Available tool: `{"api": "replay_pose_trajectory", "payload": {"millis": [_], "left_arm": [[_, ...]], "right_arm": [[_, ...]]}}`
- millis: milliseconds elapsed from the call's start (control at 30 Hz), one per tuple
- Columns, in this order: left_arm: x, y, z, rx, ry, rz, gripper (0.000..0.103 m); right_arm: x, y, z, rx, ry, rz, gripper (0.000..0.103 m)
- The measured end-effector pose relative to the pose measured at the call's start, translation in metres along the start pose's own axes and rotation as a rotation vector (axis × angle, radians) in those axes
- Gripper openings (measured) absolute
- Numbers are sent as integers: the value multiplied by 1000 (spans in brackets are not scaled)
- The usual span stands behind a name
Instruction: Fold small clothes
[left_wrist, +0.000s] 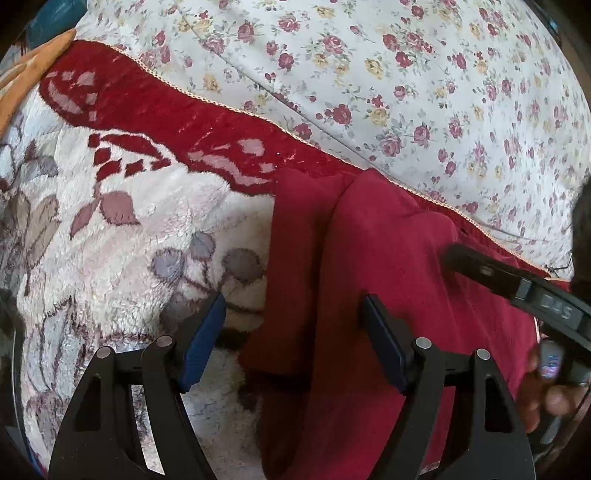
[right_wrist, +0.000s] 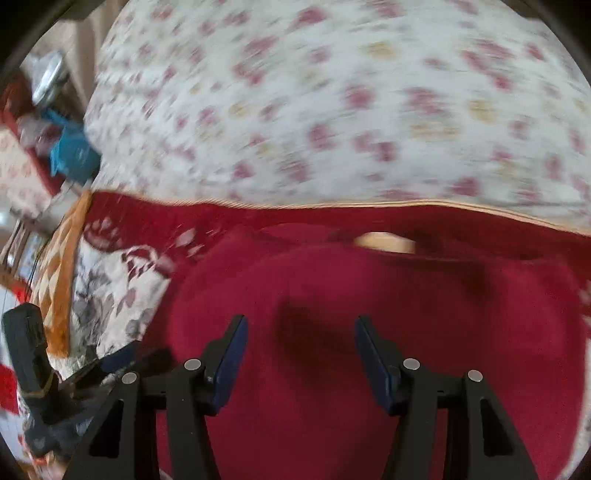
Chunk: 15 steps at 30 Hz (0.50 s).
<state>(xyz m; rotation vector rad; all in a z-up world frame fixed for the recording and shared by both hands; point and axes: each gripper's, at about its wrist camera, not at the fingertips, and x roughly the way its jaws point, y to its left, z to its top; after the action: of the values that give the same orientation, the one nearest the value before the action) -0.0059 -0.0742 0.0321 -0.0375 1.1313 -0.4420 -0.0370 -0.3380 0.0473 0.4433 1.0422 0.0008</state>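
A dark red garment (left_wrist: 388, 266) lies on a fleece blanket (left_wrist: 122, 229), with a folded strip along its left side. My left gripper (left_wrist: 295, 332) hovers open over that left edge; one blue pad (left_wrist: 205, 332) is above the blanket and the other above the red cloth. In the right wrist view, which is blurred, my right gripper (right_wrist: 301, 354) stands open over the middle of the garment (right_wrist: 369, 295), nothing between its pads. A tan label (right_wrist: 384, 242) shows at the garment's far edge. The right gripper's finger (left_wrist: 491, 273) reaches over the garment's right side.
The blanket has a red border (left_wrist: 155, 107) with pale trim. Beyond it spreads a flower-print sheet (left_wrist: 406, 74). An orange cloth (left_wrist: 33, 62) lies at the far left. A hand (left_wrist: 546, 391) holds the right gripper. Blue and mixed items (right_wrist: 70, 151) sit off the bed's left.
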Motion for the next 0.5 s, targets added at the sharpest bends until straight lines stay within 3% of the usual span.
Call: {"api": "replay_pose_trajectory", "payload": {"millis": [200, 267, 333, 500], "left_arm": [[-1, 6, -2, -2, 33, -32, 76], [-7, 24, -6, -82, 67, -95, 76], [-14, 36, -10, -132, 75, -150, 76], [-20, 51, -17, -182, 78, -176, 76]], "right_arm": [[52, 44, 19, -62, 60, 3, 57], [70, 47, 27, -57, 102, -6, 62], [82, 49, 35, -45, 139, -15, 76], [81, 85, 49, -86, 147, -27, 80]]}}
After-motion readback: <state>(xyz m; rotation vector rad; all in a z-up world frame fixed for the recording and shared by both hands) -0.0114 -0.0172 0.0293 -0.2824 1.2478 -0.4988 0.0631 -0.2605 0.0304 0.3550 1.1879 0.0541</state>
